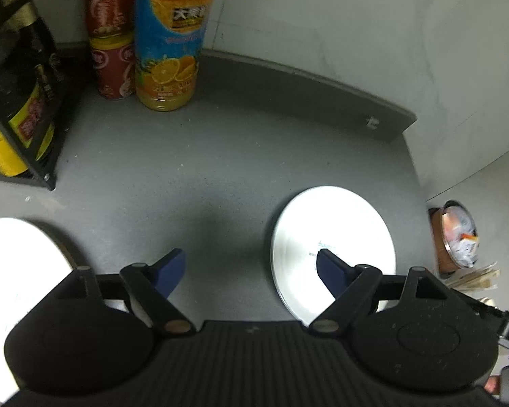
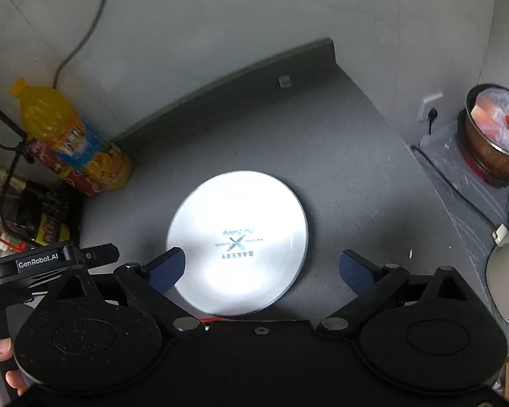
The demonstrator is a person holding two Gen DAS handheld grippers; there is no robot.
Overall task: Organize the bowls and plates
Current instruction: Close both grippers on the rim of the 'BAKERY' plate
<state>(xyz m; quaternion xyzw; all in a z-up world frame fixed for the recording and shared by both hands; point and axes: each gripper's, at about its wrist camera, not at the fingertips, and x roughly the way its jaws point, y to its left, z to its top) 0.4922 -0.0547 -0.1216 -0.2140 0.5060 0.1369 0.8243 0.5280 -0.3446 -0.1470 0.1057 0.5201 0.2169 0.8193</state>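
The white plate [image 2: 237,242] lay flat on the gray desk [image 2: 339,156], right in front of my right claw [image 2: 263,266]. That claw was wide open and held nothing. My left claw [image 1: 251,271], open and holding nothing too, sat off to the plate's left.

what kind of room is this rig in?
Probably a home kitchen corner. A dark grey countertop meets a plain wall, holding a white plate, an orange juice bottle beside cans and sauce bottles, and a cooker pot near a wall socket.
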